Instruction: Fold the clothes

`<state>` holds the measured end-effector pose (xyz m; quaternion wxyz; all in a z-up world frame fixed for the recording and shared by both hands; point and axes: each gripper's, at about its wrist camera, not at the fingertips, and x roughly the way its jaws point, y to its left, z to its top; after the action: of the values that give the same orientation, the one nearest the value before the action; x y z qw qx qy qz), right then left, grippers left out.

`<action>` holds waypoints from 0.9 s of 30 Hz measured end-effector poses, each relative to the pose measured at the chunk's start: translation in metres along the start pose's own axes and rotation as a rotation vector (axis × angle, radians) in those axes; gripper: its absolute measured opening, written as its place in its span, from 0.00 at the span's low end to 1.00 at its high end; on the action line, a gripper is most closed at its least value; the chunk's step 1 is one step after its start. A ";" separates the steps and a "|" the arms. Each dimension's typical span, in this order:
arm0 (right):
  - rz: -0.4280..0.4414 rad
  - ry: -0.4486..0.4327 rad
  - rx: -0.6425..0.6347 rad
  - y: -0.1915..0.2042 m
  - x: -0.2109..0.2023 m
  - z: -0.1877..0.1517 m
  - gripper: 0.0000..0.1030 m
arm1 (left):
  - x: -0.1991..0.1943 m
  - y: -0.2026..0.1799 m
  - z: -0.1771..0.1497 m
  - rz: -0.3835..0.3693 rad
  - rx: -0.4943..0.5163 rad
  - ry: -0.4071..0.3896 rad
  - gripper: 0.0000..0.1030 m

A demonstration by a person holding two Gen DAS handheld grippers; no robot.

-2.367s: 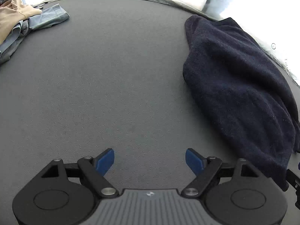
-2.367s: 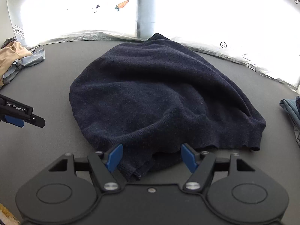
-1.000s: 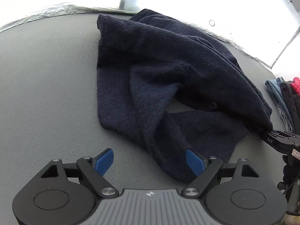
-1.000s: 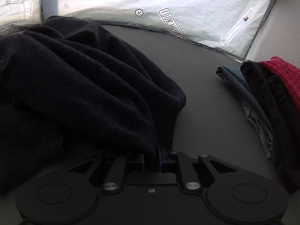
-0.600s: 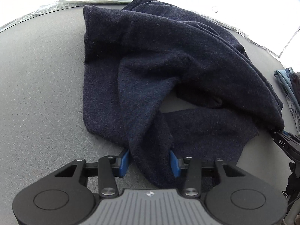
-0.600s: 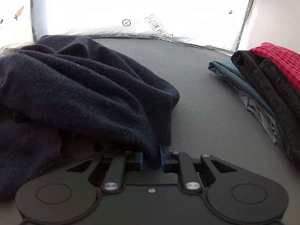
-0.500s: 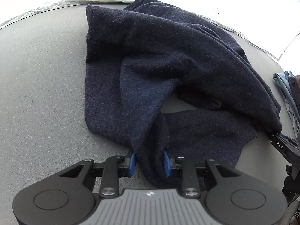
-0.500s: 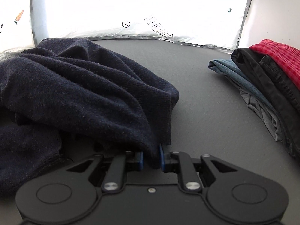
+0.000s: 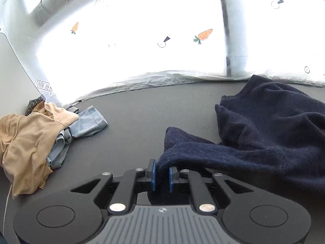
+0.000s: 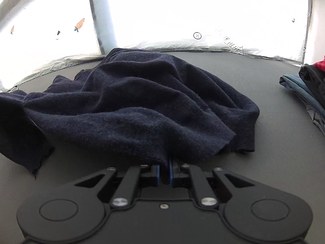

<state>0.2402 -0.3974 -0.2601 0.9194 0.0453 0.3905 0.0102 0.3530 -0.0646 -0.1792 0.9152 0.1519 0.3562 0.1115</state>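
At bottom centre of the left wrist view, the left gripper (image 9: 162,175) has its blue pads (image 9: 153,175) clamped narrow on a bunched edge of the dark navy garment (image 9: 264,142); cloth fills the gap between the pads. From there the garment runs up and right across the frame, one corner standing up just above the pads, the bulk heaped at right-centre on the dark grey table (image 9: 132,126). Left-centre, well apart from the garment, lies a loose pile of clothes (image 9: 36,134): tan fabric on top, light blue denim and a grey striped piece under it. Behind the table, across the upper frame, a bright white backdrop sheet (image 9: 142,50) carries small carrot prints and a "LOOK HERE" label at left.

At bottom centre of the right wrist view, the right gripper (image 10: 164,173) is pinched nearly closed on another edge of the same garment (image 10: 132,105), fabric draping over the pad tips. The garment spreads rumpled over the middle of the frame, a ragged corner hanging at lower left, its far end reaching the table's back edge. At the right edge of the frame, apart from the garment, sits a folded stack (image 10: 306,89): teal, black, and a bit of red checked cloth on top. The white backdrop fills the upper frame.
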 end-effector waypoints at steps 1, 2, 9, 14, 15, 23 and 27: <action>0.048 -0.003 -0.041 0.014 -0.003 -0.001 0.09 | -0.001 0.002 0.003 0.053 0.047 -0.036 0.14; 0.074 -0.005 -0.074 0.025 -0.005 -0.003 0.09 | 0.000 0.000 0.003 0.105 0.089 -0.066 0.14; 0.130 0.054 -0.252 0.072 0.005 -0.012 0.09 | 0.042 -0.006 -0.051 -0.044 0.026 0.218 0.31; 0.109 0.102 -0.162 0.061 0.010 -0.014 0.09 | 0.041 -0.004 -0.103 -0.077 -0.088 0.331 0.53; 0.103 0.114 -0.146 0.058 0.011 -0.015 0.09 | 0.038 -0.005 -0.107 -0.082 -0.081 0.317 0.60; 0.088 0.166 -0.155 0.060 0.020 -0.015 0.09 | 0.042 0.022 -0.103 -0.126 -0.283 0.324 0.78; 0.094 0.187 -0.145 0.060 0.024 -0.016 0.09 | 0.051 0.045 -0.107 -0.223 -0.468 0.337 0.85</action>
<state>0.2467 -0.3355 -0.2827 0.8784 -0.0045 0.4701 0.0856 0.3121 0.0144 -0.2696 0.8600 -0.1236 0.4821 0.1128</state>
